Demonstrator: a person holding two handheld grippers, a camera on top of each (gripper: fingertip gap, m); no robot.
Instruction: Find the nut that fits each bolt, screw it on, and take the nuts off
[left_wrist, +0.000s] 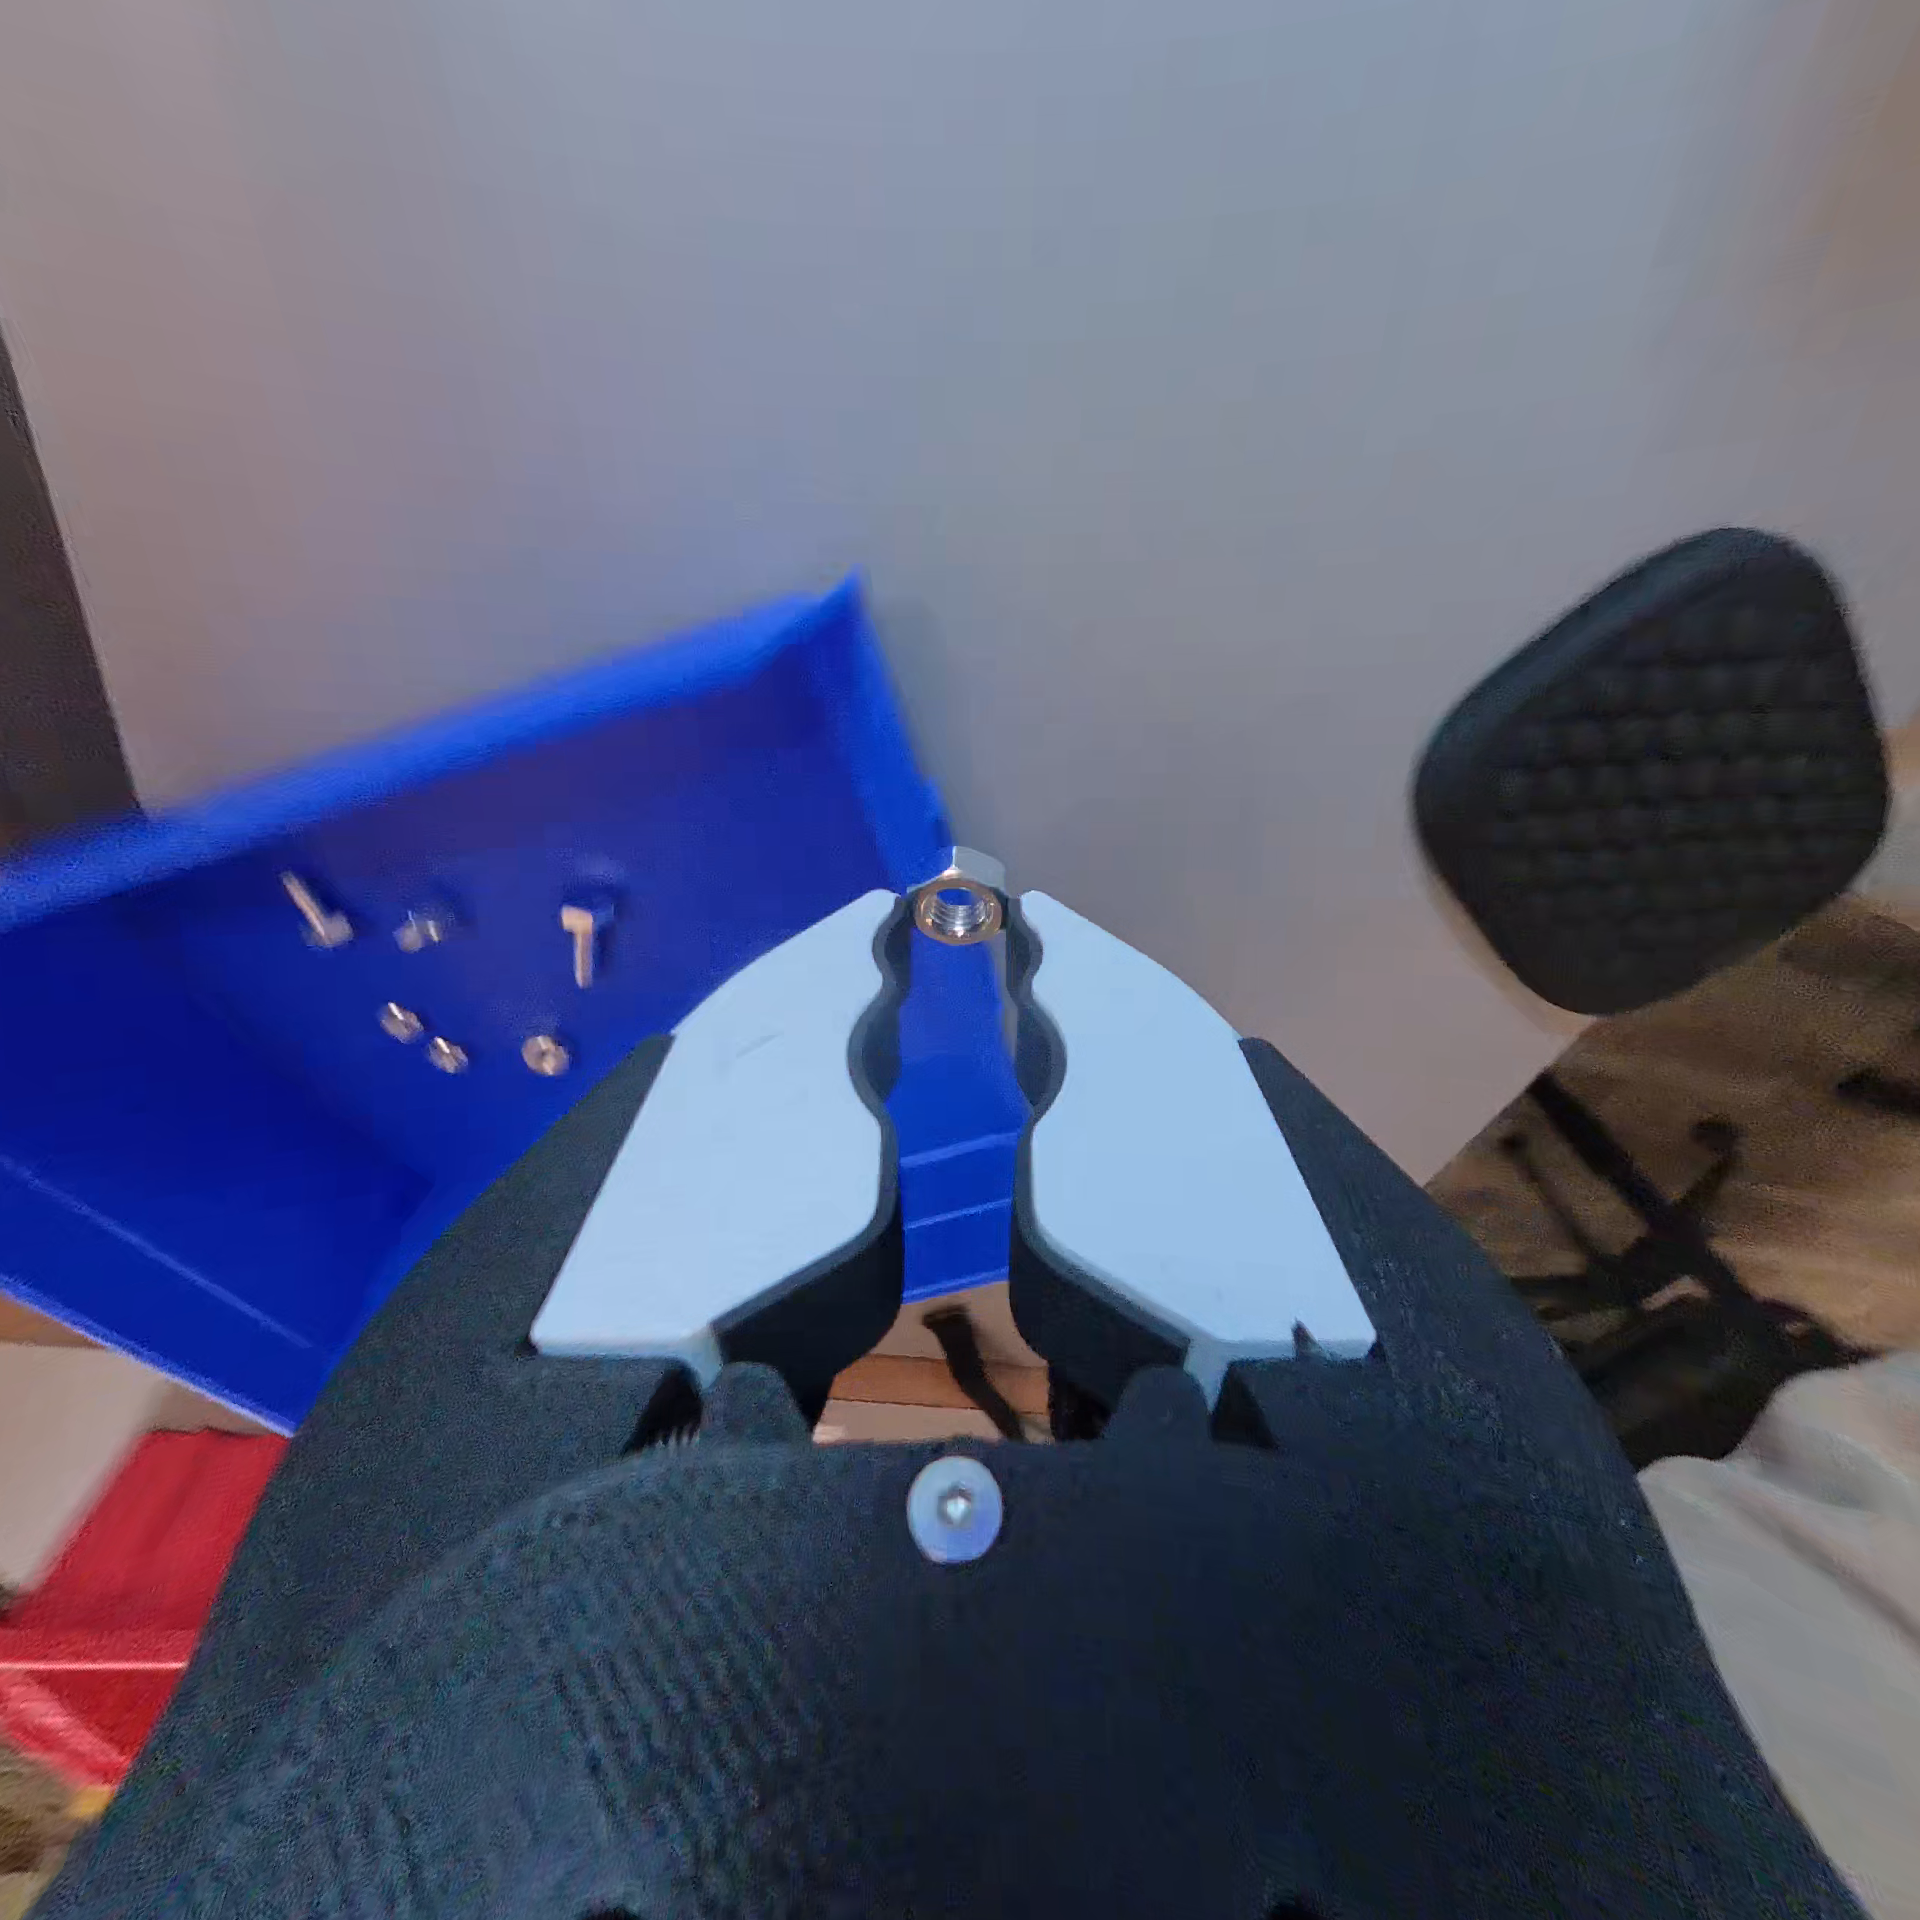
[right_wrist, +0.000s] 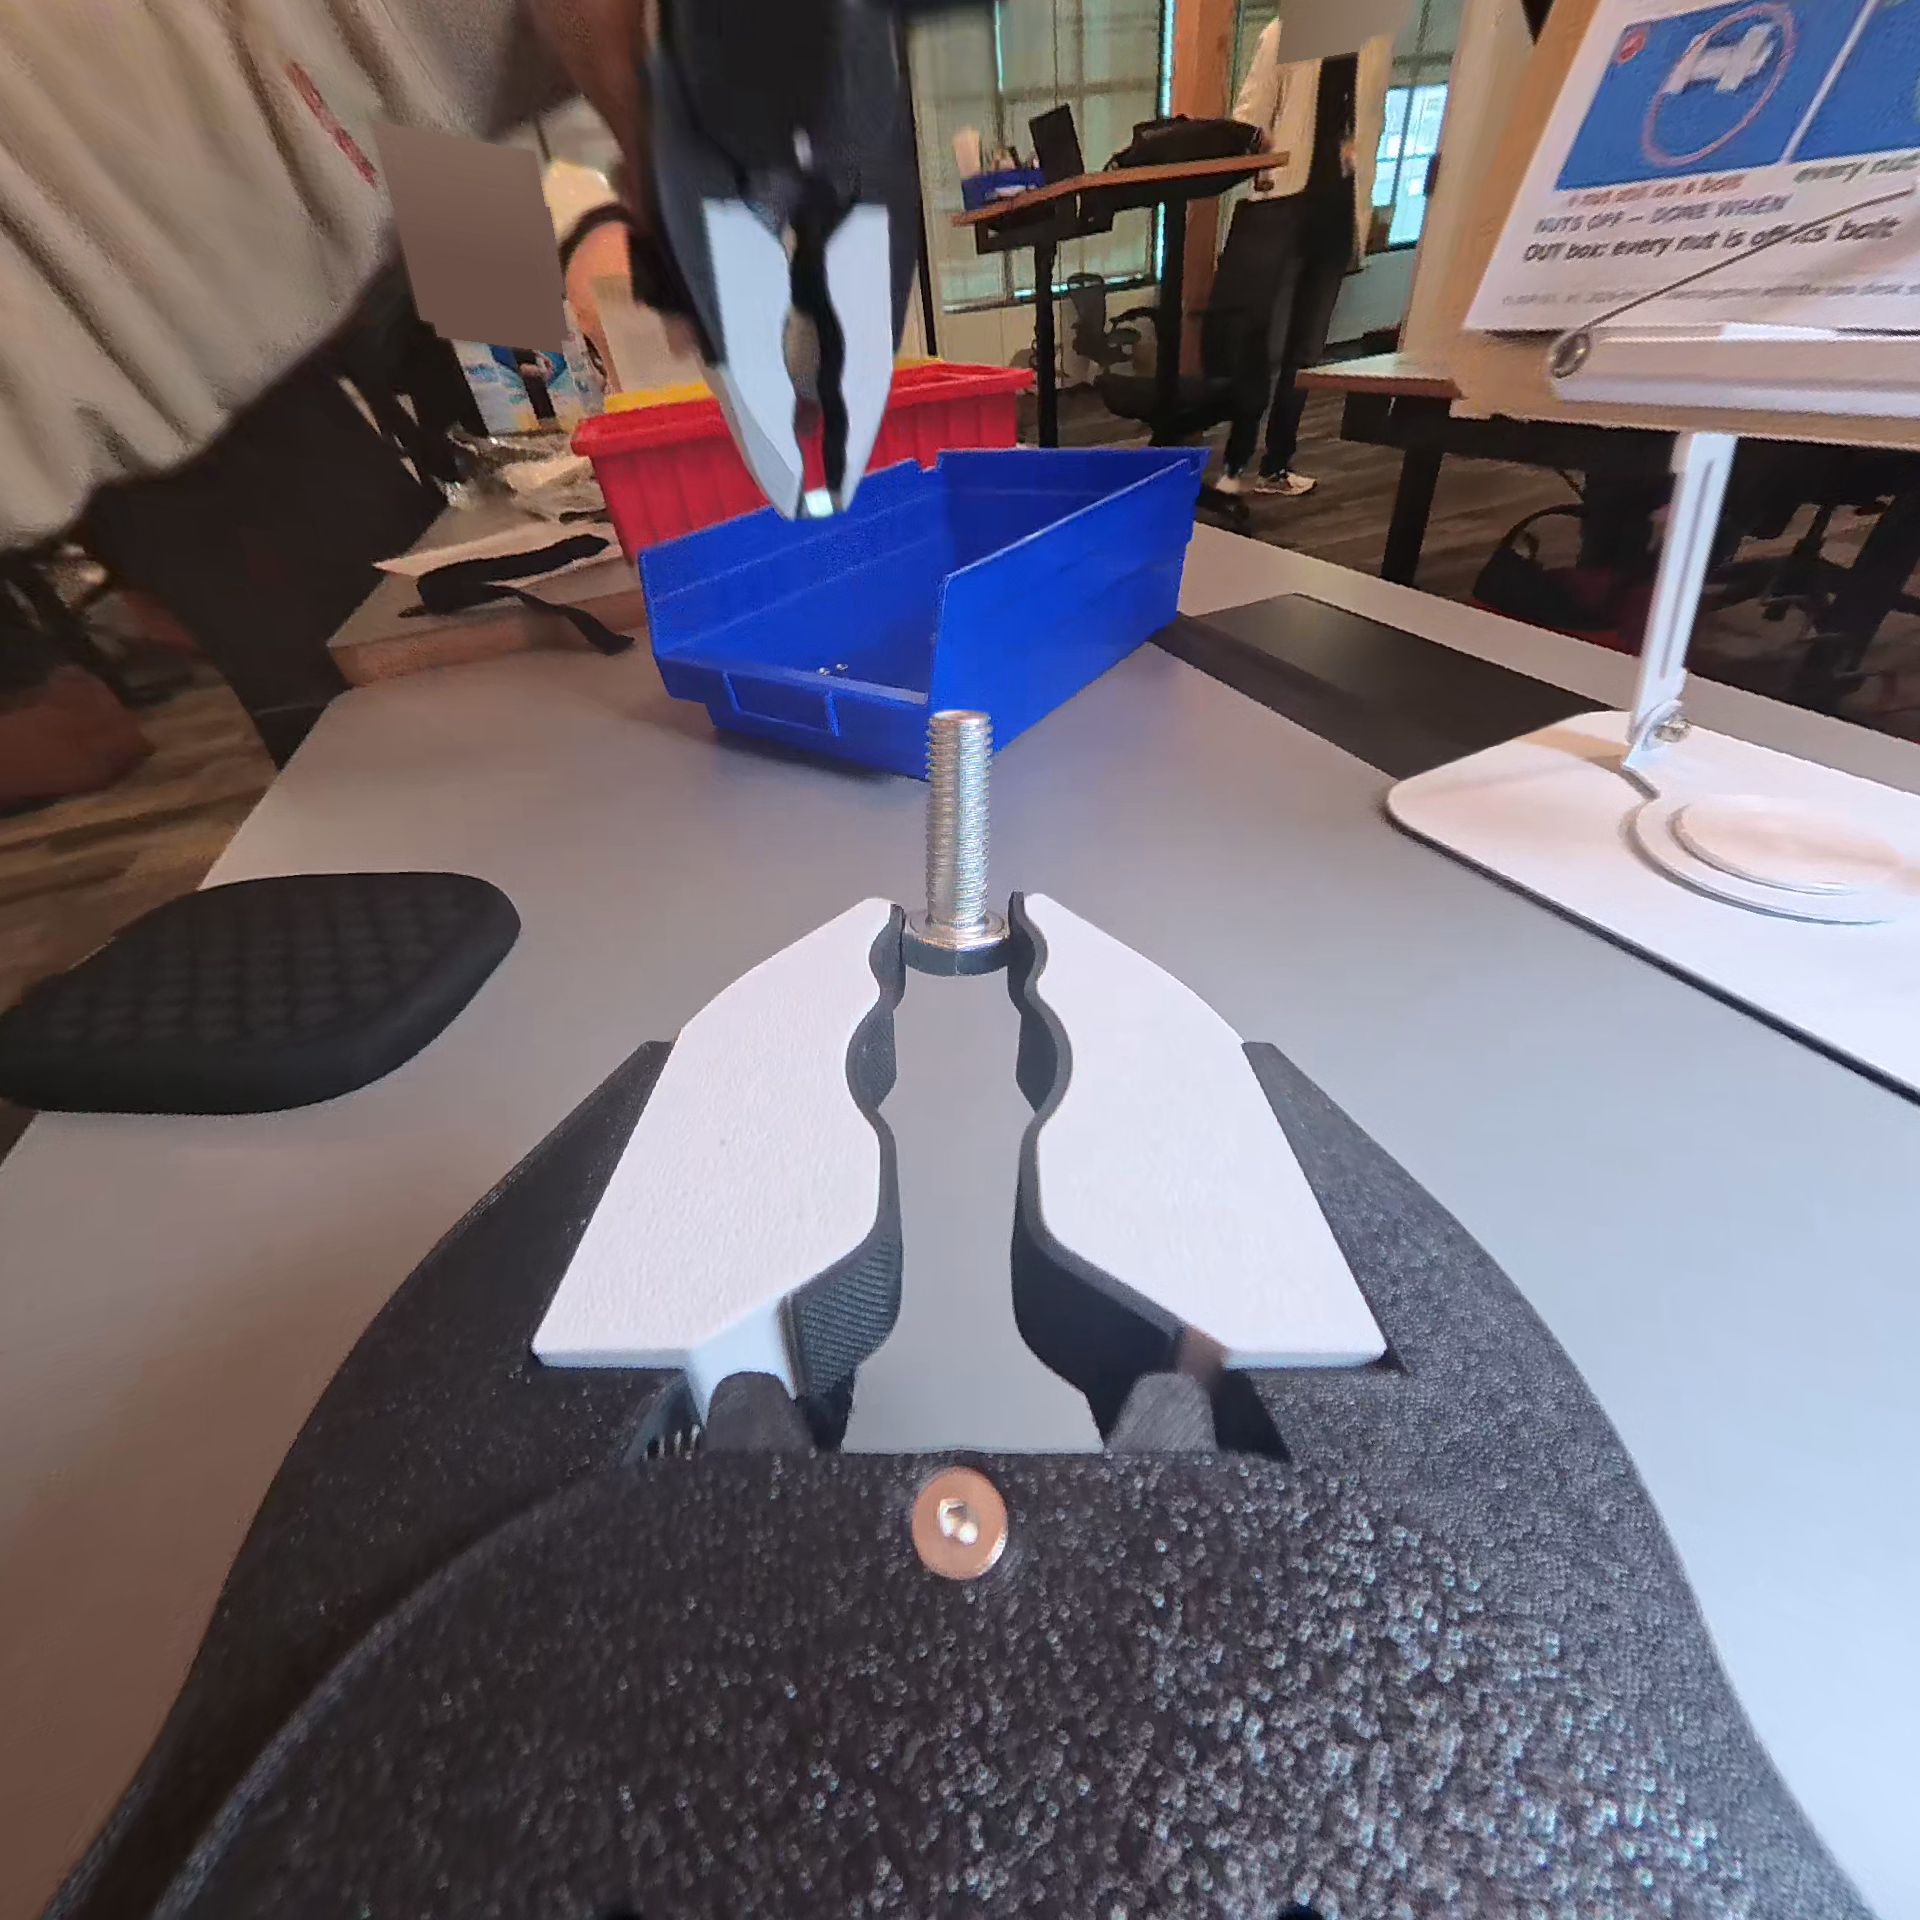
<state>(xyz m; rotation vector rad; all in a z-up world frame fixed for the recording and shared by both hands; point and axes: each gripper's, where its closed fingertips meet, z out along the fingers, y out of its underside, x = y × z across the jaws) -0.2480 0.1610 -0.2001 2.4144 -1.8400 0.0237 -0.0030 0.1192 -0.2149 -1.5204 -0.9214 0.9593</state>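
Above the upright threaded steel bolt (right_wrist: 959, 821) we see free air up to the left gripper (right_wrist: 818, 501), which hangs high over the near wall of the open blue plastic bin (right_wrist: 1049, 623). Behind the bolt this bin blocks the way forward on the grey table (right_wrist: 675, 852). On the left the black textured pad (right_wrist: 249, 987) takes room; on the right stands the white stand base (right_wrist: 1538, 821). Between pad and bolt the table is open.

Two grippers are seen. One nut (left_wrist: 957, 914) is gripped, one bolt (right_wrist: 958, 831) is gripped, and about six fasteners are counted in one blue bin (left_wrist: 665, 748) beyond the fingertips.
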